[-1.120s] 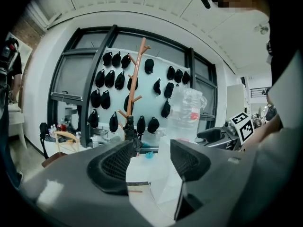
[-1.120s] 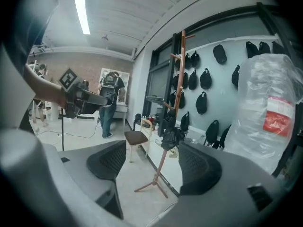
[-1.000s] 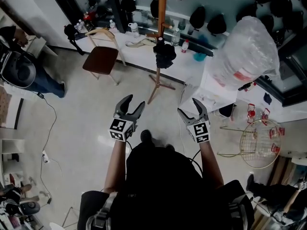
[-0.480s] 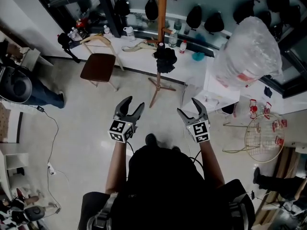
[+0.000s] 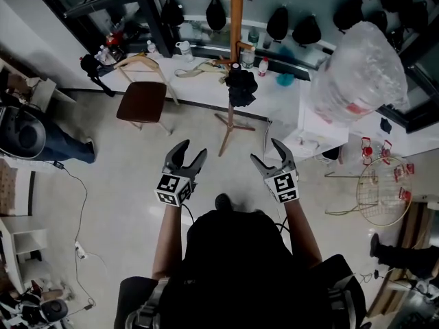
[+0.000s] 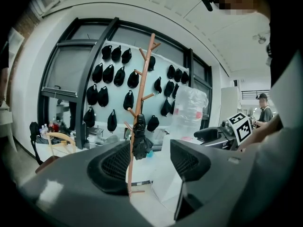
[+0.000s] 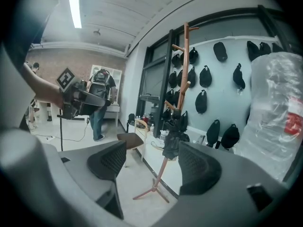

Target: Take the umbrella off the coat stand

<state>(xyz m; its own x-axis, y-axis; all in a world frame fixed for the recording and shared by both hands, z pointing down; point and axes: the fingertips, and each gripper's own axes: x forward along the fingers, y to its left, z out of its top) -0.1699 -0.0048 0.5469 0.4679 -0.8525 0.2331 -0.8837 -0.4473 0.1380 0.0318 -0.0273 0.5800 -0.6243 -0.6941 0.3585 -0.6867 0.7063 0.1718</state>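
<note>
A pale floor [image 5: 116,177] fills most of the head view, with a long white surface [image 5: 199,70] running along a wall hung with black caps [image 5: 306,29]. A big bundle wrapped in clear plastic [image 5: 357,67] stands to the right, and a wooden chair [image 5: 143,100] to the left. Between them rises the wooden coat stand [image 5: 236,12], its legs spread on the floor. The black umbrella [image 5: 241,88], folded, hangs from a peg partway up the stand's pole. The person holds both tools out in front, well short of the stand. The left tongs [image 5: 191,149] are released, nothing between them; the stand and umbrella show far off through the gap. The right tongs [image 5: 266,151] are likewise spread wide and empty.
</note>
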